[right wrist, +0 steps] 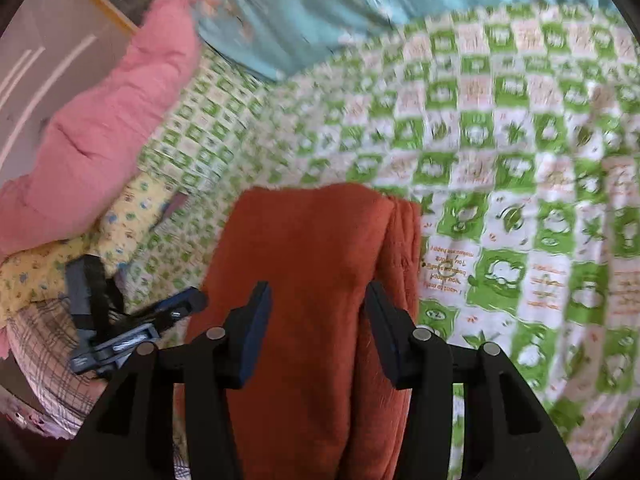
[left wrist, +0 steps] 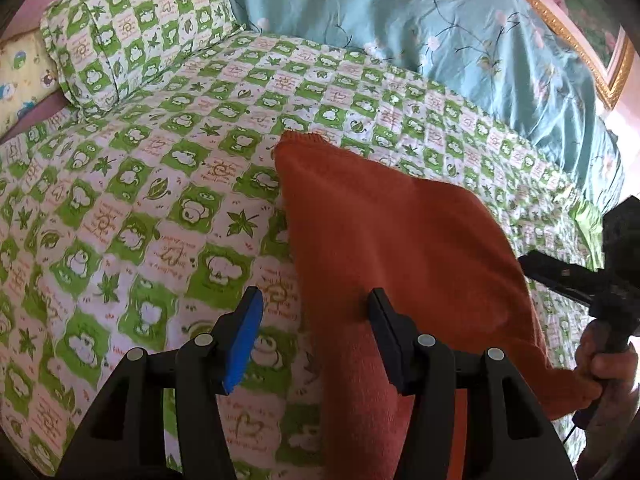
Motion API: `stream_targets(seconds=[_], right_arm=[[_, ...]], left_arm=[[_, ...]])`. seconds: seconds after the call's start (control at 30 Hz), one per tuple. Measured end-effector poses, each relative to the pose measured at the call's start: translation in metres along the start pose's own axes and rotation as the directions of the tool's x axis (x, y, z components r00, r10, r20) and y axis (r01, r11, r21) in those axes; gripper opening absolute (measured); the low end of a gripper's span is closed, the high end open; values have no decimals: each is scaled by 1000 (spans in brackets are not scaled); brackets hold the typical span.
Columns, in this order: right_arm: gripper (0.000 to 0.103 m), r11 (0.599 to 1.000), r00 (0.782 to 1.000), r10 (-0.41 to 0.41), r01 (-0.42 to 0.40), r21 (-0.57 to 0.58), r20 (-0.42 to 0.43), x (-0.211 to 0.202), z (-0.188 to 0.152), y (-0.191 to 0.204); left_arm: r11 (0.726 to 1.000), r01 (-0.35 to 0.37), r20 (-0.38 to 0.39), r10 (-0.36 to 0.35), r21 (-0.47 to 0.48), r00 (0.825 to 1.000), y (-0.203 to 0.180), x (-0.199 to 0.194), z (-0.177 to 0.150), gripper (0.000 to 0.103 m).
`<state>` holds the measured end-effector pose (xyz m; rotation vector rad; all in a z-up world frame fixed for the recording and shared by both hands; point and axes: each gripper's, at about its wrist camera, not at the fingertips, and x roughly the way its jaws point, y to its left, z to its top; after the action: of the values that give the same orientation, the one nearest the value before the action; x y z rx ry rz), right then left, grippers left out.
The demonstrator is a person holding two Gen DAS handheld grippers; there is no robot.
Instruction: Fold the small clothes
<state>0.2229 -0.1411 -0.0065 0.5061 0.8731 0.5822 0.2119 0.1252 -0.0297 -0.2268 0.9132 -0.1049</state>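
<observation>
A rust-orange knitted garment (left wrist: 400,232) lies folded on the green checked bed sheet (left wrist: 160,200). My left gripper (left wrist: 316,336) hovers open over the garment's left edge. Its blue-padded left finger is above bare sheet and its right finger is above the knit. In the right wrist view the garment (right wrist: 304,248) shows as a thick fold with stacked layers at its right side. My right gripper (right wrist: 318,316) is open just above it, and the fabric spreads out past both fingers. A hand (left wrist: 600,364) holds the right gripper at the garment's right corner.
A green checked pillow (left wrist: 132,40) lies at the back left, and a teal flowered quilt (left wrist: 440,32) is bunched along the back. A gold picture frame (left wrist: 580,40) hangs beyond it. A pink blanket (right wrist: 112,120) and yellow printed cloth (right wrist: 120,224) lie left of the garment.
</observation>
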Motion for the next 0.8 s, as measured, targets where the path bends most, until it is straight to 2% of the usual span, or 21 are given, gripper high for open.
stream_targets(seconds=[0.07,0.13,0.17,0.27,0.37,0.43,0.5,0.53,0.63,0.67,0.8], right_arm=[[46,1000,1000,5,-4,20,-31,13,1,-6],[30,999,998,-12,14,33,-58,26,0,-13],[11,999,998,-22,24,35,-62,28,0,-15],[10,999,1000,15,-16,39,23,8,5,-12],[10,1000,995,-2,1,20,98,-17,11,-9],[10,998,997,-49,47,30,53,-9,8,-21],[10,994,995,-102,103,40,-16,12,0,-34],[10,993,995,-102,103,54,-25,17,-4,-39],[12,992,998,-57,55,116,13,12,-8,-47],[17,991,998,-57,53,127,27,8,-8,-45],[17,990,995,-65,55,127,74,-21,-15,-34]], left_arm=[[1000,-9,-7,9,7,1000,-1,7,3,55],[1000,-23,-22,24,16,999,-3,16,4,55],[999,-28,-29,29,22,999,-4,20,7,55],[998,-20,-25,22,57,999,-17,23,17,54],[991,-67,-27,71,117,997,-33,31,23,54],[986,-96,-50,103,135,993,-37,44,20,53],[985,-99,-63,109,141,992,-36,53,14,53],[985,-97,-55,106,140,993,-35,51,13,54],[988,-82,-54,89,129,995,-31,39,12,54],[989,-77,-51,84,127,995,-30,32,10,54],[989,-58,-36,63,138,997,-25,1,-9,54]])
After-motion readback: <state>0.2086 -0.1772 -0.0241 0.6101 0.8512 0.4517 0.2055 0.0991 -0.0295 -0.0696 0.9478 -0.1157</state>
